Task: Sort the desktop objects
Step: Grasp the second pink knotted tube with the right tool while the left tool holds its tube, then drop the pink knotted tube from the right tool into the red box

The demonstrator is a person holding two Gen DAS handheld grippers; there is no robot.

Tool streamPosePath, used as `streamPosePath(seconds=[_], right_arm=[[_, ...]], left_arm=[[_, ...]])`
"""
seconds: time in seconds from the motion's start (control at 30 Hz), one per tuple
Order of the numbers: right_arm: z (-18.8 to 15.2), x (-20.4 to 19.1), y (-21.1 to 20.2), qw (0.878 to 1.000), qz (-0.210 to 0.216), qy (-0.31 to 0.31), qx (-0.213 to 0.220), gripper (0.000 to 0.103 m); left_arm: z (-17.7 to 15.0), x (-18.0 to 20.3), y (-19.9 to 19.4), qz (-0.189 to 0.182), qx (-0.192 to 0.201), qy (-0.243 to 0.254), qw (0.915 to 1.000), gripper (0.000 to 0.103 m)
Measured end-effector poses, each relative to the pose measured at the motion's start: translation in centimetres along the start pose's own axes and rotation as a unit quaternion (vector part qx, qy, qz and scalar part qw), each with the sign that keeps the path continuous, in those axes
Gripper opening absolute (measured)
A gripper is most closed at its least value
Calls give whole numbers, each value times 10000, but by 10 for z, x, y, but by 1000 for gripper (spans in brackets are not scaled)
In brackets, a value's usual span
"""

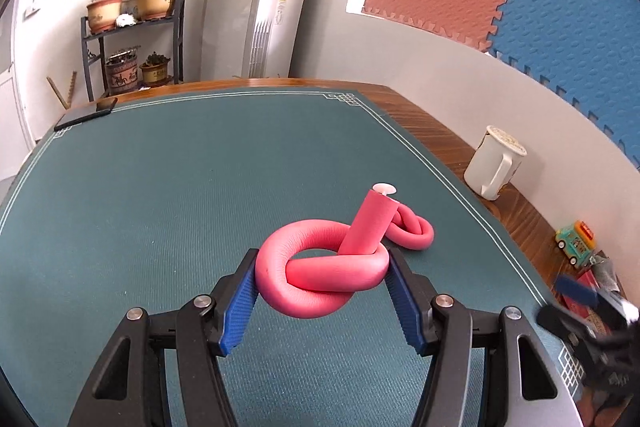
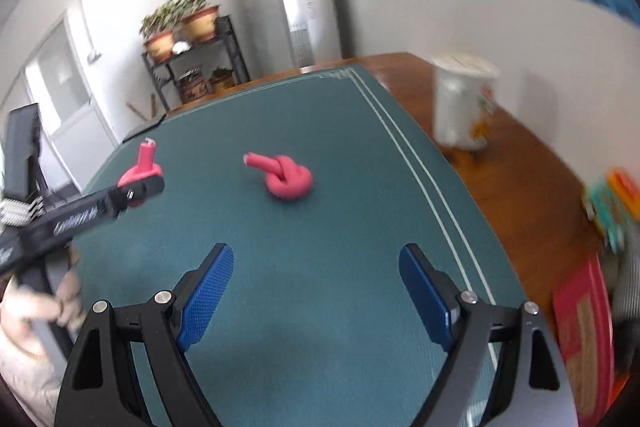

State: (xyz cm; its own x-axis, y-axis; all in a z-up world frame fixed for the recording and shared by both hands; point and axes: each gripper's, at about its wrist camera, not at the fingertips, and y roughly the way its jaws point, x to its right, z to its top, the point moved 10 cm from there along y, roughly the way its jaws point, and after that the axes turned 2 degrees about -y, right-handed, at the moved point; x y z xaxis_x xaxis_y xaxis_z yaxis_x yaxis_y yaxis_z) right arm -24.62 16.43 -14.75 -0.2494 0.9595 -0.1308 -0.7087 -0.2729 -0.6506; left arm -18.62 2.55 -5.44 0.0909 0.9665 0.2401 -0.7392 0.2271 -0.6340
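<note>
The left gripper (image 1: 322, 281) is clamped on a knotted pink foam tube (image 1: 320, 279) held above the green counter (image 1: 160, 187), mid-carry, while the right gripper (image 2: 316, 291) gapes empty near a second knot (image 2: 290, 179), needing a drop spot next.

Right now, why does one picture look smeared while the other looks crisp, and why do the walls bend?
Left wrist view: sharp; the pink foam knot and white mug show clean edges. Right wrist view: motion blur smears the mug and the toys at the right edge. Both views: the fisheye lens bows the green mat's border and darkens the corners.
</note>
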Motion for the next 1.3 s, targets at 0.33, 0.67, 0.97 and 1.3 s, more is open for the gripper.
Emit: streamPosePath(seconds=[0.33,0.67,0.97,1.3], right_arm=[[34,-34,119,9946,-56,-688,-778,88],[31,-24,161,9905,-423,-845,-996,65],[24,-12,122,9943,-627,-451,-731,53],[4,36,-28,9950,-898,342,271,53]], left_arm=[[-10,-14,16,85,-208,-128,9997,63],[-20,-14,32,188,-417,-122,9989,63],[-20,-5,30,133,-406,-54,9991,63],[-23,32,16,-151,-325,312,9989,63]])
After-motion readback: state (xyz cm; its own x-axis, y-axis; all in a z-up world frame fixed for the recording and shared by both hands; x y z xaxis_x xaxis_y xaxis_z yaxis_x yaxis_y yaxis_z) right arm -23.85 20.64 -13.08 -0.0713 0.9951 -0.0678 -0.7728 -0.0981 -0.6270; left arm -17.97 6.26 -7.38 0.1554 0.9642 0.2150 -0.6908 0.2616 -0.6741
